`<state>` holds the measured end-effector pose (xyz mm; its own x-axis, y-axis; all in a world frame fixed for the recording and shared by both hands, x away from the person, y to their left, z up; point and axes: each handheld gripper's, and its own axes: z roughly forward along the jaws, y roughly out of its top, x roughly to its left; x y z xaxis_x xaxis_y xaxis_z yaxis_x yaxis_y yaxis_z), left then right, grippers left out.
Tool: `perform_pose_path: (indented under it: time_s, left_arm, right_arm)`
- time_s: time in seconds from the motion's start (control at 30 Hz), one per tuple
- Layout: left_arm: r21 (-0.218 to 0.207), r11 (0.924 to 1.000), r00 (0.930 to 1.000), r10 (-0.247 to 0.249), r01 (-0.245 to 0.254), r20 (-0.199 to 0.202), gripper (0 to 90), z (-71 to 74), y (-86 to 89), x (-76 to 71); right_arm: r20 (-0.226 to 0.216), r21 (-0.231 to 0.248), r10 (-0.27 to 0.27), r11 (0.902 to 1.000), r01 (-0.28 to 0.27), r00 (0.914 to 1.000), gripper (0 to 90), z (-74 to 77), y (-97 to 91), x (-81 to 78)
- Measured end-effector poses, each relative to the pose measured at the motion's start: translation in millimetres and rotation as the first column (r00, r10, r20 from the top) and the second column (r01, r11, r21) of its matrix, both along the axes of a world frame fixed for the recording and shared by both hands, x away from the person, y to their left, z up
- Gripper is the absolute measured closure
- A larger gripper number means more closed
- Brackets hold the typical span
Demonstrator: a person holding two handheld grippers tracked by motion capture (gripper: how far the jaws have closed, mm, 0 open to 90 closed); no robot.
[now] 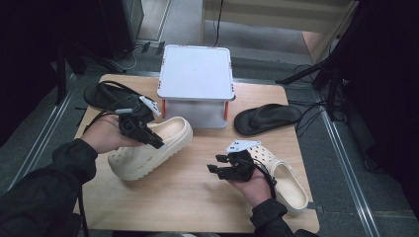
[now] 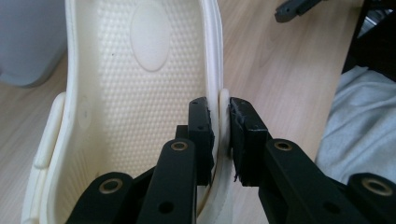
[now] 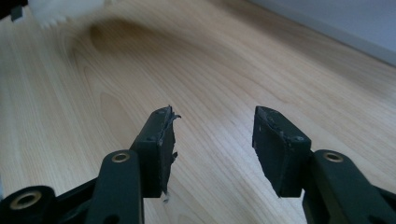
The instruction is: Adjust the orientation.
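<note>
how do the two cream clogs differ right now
The left clog is clamped at its side wall by the left gripper and tilted on its side, tread showing; the right clog lies flat and upright beside the right gripper, whose jaws stand open with nothing between them. Both are cream with thick soles.
</note>
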<state>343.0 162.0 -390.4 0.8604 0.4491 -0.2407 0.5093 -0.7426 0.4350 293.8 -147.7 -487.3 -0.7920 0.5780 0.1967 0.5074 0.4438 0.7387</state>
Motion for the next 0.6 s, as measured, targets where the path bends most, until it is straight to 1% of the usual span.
perform_pose_path:
  time_s: [0.03,0.07,0.1,0.13,0.2,0.23,0.33,0.4,0.43,0.47,0.5,0.53,0.57,0.6]
  left_arm:
    - [0.009,0.9998,0.9999,-0.015,0.015,-0.007,80.3,-1.6,-6.0,0.3]
    - [0.015,0.9997,0.9998,-0.02,0.02,0.0,80.3,-2.7,-10.8,-0.6]
    - [0.015,0.9997,0.9998,-0.02,0.02,0.0,80.3,-2.7,-10.8,-0.6]
    - [0.015,0.9994,0.9995,-0.031,0.031,-0.003,80.3,-6.2,-20.0,-1.6]
    - [0.026,0.9989,0.9992,-0.038,0.039,-0.009,80.3,-9.9,-27.5,-1.5]
    - [0.029,0.9989,0.9993,-0.038,0.038,-0.001,80.2,-12.4,-31.9,-2.2]
    - [0.061,0.9974,0.9993,-0.038,0.038,-0.003,80.1,-23.2,-45.0,-1.2]
    - [0.081,0.9953,0.9986,-0.053,0.053,-0.005,80.1,-30.0,-51.7,-0.8]
    - [0.083,0.9953,0.9987,-0.049,0.05,-0.016,80.2,-34.8,-56.4,-1.9]
    - [0.09,0.9943,0.9983,-0.057,0.057,-0.009,80.2,-37.0,-58.7,-2.2]
    - [0.091,0.9945,0.9987,-0.051,0.051,-0.012,80.2,-40.0,-61.6,-2.8]
    - [0.088,0.9945,0.9983,-0.055,0.056,-0.019,80.2,-43.1,-63.7,-2.6]
    - [0.087,0.9947,0.9984,-0.054,0.055,-0.017,80.1,-45.6,-65.0,-2.6]
    - [0.082,0.9955,0.9985,-0.046,0.048,-0.028,80.1,-48.9,-66.5,-1.8]
  right_arm:
    - [0.004,0.007,-0.002,1.0,0.002,1.0,49.7,1.4,-1.4,-0.6]
    - [0.009,0.015,-0.004,0.9999,0.004,0.9999,49.8,2.9,-2.9,-1.2]
    - [0.009,0.015,-0.004,0.9999,0.004,0.9999,49.8,2.9,-2.9,-1.2]
    - [0.016,0.024,-0.01,0.9997,0.009,0.9998,49.8,4.7,-4.9,-2.0]
    - [0.018,0.03,-0.014,0.9995,0.013,0.9997,49.9,5.6,-6.6,-2.5]
    - [0.016,0.032,-0.016,0.9994,0.015,0.9997,50.0,5.9,-7.2,-2.8]
    - [0.025,0.04,-0.022,0.999,0.021,0.9995,50.3,7.2,-10.3,-3.4]
    - [0.023,0.041,-0.029,0.9988,0.028,0.9993,50.5,8.0,-11.8,-3.5]
    - [0.02,0.046,-0.031,0.9985,0.03,0.9993,50.5,8.1,-12.3,-3.4]
    - [0.024,0.045,-0.031,0.9985,0.029,0.9992,50.6,8.0,-13.2,-2.6]
    - [0.025,0.044,-0.032,0.9985,0.031,0.9992,50.7,7.9,-13.5,-2.3]
    - [0.022,0.044,-0.035,0.9985,0.034,0.9992,50.8,7.7,-13.7,-2.2]
    - [0.023,0.043,-0.034,0.9985,0.033,0.9991,50.9,7.3,-13.9,-1.8]
    - [0.022,0.044,-0.034,0.9985,0.033,0.9992,50.9,6.7,-13.8,-1.4]
